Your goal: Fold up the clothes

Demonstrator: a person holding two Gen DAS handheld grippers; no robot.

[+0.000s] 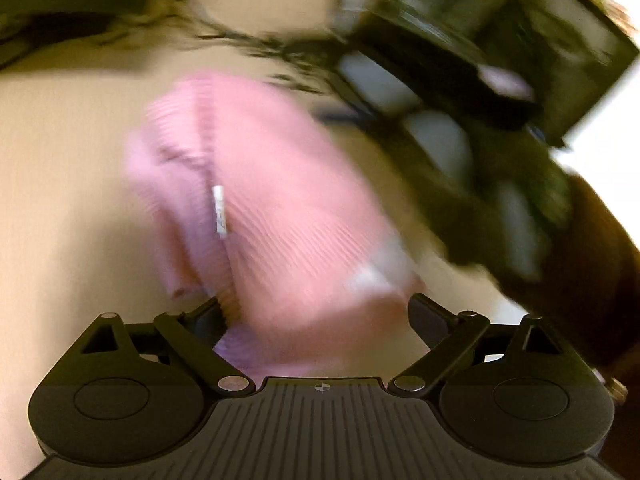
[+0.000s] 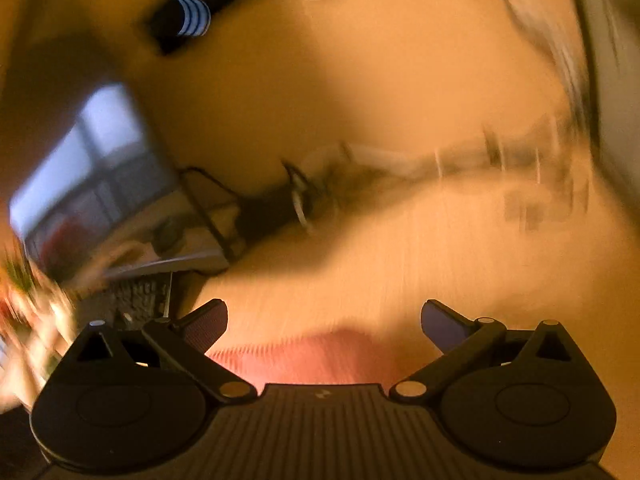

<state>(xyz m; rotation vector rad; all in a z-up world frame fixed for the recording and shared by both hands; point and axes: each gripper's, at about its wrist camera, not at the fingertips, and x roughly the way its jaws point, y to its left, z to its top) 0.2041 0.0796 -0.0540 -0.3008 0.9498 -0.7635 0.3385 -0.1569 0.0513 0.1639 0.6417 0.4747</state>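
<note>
A pink ribbed garment (image 1: 272, 200) lies bunched on the tan tabletop (image 1: 60, 200), with a small white tag on it. The left wrist view is motion-blurred. My left gripper (image 1: 316, 312) is open, its fingers either side of the garment's near edge. My right gripper (image 1: 460, 152) shows in the left wrist view as a dark blurred shape at the right, above the garment's far side. In the right wrist view my right gripper (image 2: 324, 320) is open and empty, with the pink garment's edge (image 2: 312, 356) just below and between its fingers.
The right wrist view is blurred: a window (image 2: 92, 160) at the left, a dark frame and cables (image 2: 280, 200) mid-view, keyboard-like keys (image 2: 140, 296) at lower left, a striped object (image 2: 192, 16) at the top. Plant leaves (image 1: 260, 44) lie beyond the garment.
</note>
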